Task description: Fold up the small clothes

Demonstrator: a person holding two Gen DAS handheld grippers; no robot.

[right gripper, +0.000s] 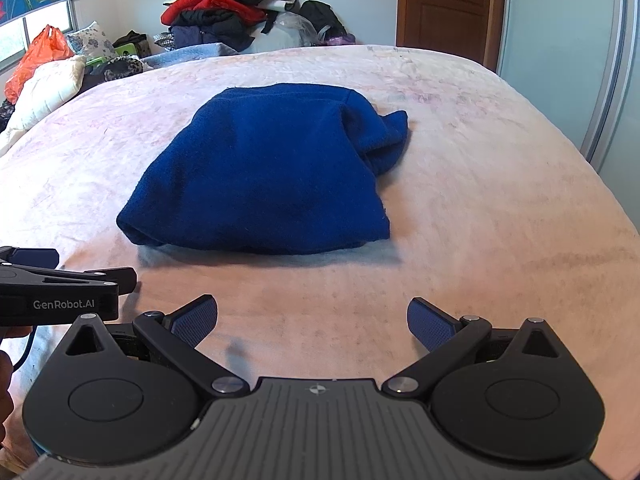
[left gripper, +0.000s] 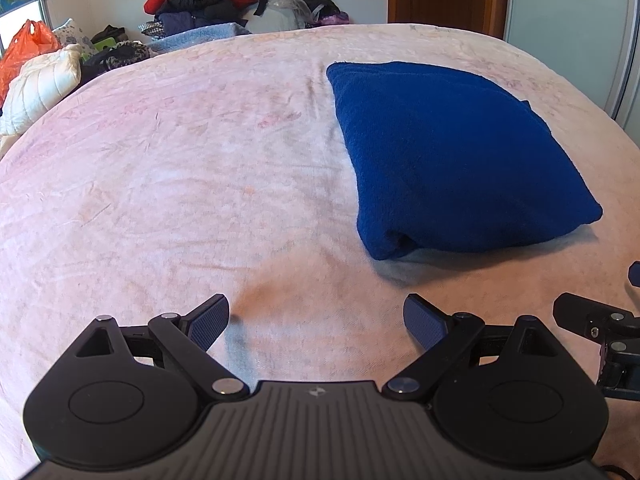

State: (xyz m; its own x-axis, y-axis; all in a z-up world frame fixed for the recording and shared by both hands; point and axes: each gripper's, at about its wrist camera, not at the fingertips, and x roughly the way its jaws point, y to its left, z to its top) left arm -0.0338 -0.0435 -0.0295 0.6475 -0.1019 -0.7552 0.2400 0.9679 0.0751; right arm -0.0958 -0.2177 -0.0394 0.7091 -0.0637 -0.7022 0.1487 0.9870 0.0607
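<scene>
A dark blue fleece garment (left gripper: 448,160) lies folded into a thick bundle on the pink bed cover (left gripper: 180,184). In the right wrist view the same garment (right gripper: 264,172) sits straight ahead, with a loose bunched end (right gripper: 390,140) sticking out at its far right. My left gripper (left gripper: 316,322) is open and holds nothing, hovering over bare cover in front and to the left of the bundle. My right gripper (right gripper: 312,324) is also open, short of the bundle's near edge. The left gripper (right gripper: 60,284) shows at the left edge of the right wrist view.
The bed cover (right gripper: 500,220) fills most of both views. Beyond the far edge sits a heap of red and black clothes (right gripper: 228,12), an orange plastic bag (right gripper: 38,56) and a white quilted cushion (right gripper: 44,88). A wooden door (right gripper: 444,4) and a sliding wardrobe panel (right gripper: 580,60) stand at the right.
</scene>
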